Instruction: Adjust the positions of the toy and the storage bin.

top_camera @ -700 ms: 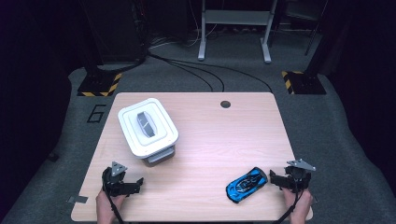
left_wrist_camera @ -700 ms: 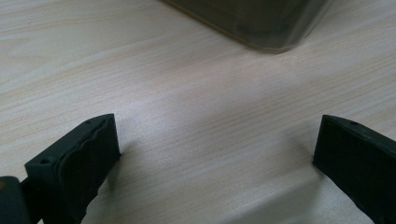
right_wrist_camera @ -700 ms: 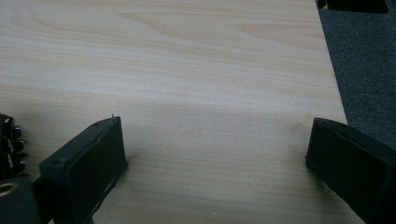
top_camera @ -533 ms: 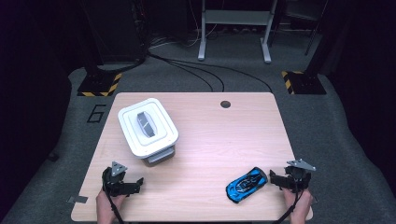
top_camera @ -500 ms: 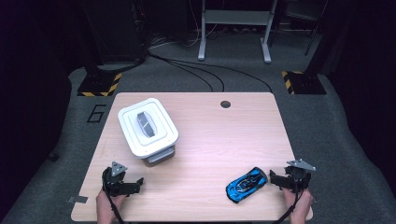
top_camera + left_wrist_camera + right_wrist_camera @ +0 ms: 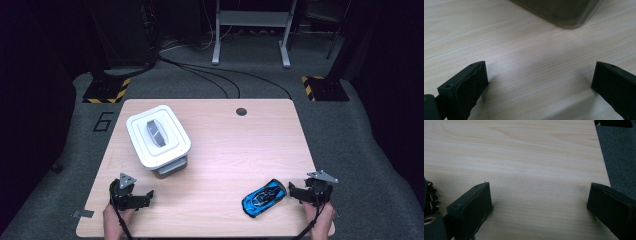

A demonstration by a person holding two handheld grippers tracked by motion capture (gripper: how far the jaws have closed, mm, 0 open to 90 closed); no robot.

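left gripper (image 6: pixel 145 195): jaws spread wide, nothing between, near front-left worktop (image 6: pixel 225 150) edge
right gripper (image 6: pixel 292 191): jaws released, empty, just right of toy car
toy car (image 6: pixel 264 197): blue, front-right, on worktop
lidded box (image 6: pixel 158 140): white, back-left

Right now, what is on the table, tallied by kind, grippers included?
Blue toy car: 1
Lidded white container: 1
Hand-held grippers: 2, left gripper and right gripper, both with open fingers and nothing between them
Total: 4

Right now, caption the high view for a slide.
Two open grippers, left and right, rest near a blue toy car and lidded white container.
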